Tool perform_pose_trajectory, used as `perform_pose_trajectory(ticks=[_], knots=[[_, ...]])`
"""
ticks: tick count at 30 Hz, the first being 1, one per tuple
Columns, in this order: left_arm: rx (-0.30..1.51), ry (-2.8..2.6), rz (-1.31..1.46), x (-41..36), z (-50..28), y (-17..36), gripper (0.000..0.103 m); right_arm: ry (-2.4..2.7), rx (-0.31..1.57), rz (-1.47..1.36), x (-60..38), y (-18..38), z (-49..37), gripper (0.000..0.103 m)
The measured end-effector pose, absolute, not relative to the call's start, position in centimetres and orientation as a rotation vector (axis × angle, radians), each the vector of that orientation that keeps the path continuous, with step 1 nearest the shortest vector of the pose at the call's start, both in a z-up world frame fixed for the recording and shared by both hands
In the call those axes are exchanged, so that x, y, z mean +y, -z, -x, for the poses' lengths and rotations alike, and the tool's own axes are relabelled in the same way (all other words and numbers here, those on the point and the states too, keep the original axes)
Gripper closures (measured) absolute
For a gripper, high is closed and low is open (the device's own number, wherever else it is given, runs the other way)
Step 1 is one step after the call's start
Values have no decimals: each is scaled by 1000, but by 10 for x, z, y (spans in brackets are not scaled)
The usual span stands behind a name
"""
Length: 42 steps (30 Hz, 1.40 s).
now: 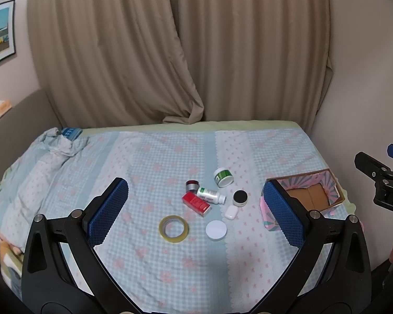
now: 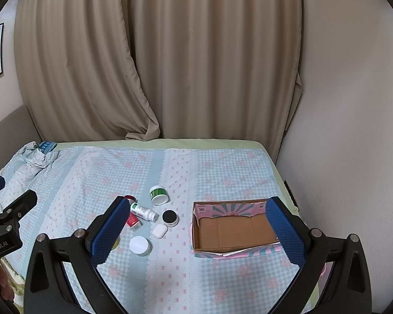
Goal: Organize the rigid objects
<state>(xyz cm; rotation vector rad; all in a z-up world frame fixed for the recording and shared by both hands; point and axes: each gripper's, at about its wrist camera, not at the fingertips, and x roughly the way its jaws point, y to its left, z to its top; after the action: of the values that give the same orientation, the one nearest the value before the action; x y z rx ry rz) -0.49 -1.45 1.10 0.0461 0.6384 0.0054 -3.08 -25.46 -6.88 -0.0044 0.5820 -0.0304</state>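
Observation:
Small objects lie clustered on the bed: a roll of yellow tape (image 1: 173, 228), a white round lid (image 1: 216, 230), a white earbud case (image 1: 231, 212), a black-lidded jar (image 1: 240, 198), a red box (image 1: 196, 204), a white pill bottle (image 1: 211, 195) on its side, a green-labelled jar (image 1: 223, 177) and a small dark-topped jar (image 1: 192, 185). An open, empty cardboard box (image 2: 235, 231) sits to their right. My left gripper (image 1: 195, 213) is open above the cluster. My right gripper (image 2: 196, 231) is open, between the cluster and the box.
The bed has a blue checked sheet (image 2: 170, 274) with a bunched-up fold at the far left (image 1: 52, 146). Beige curtains (image 1: 170, 52) hang behind. A wall (image 2: 353, 130) runs close along the right side of the bed.

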Motion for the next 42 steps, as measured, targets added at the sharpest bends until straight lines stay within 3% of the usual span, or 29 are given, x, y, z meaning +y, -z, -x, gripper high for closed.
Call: perform_pose_trajectory(ticks=[42], knots=[[702,-58,-49,-1,12,7,0,-16,597,-7,-258,81,25,0]])
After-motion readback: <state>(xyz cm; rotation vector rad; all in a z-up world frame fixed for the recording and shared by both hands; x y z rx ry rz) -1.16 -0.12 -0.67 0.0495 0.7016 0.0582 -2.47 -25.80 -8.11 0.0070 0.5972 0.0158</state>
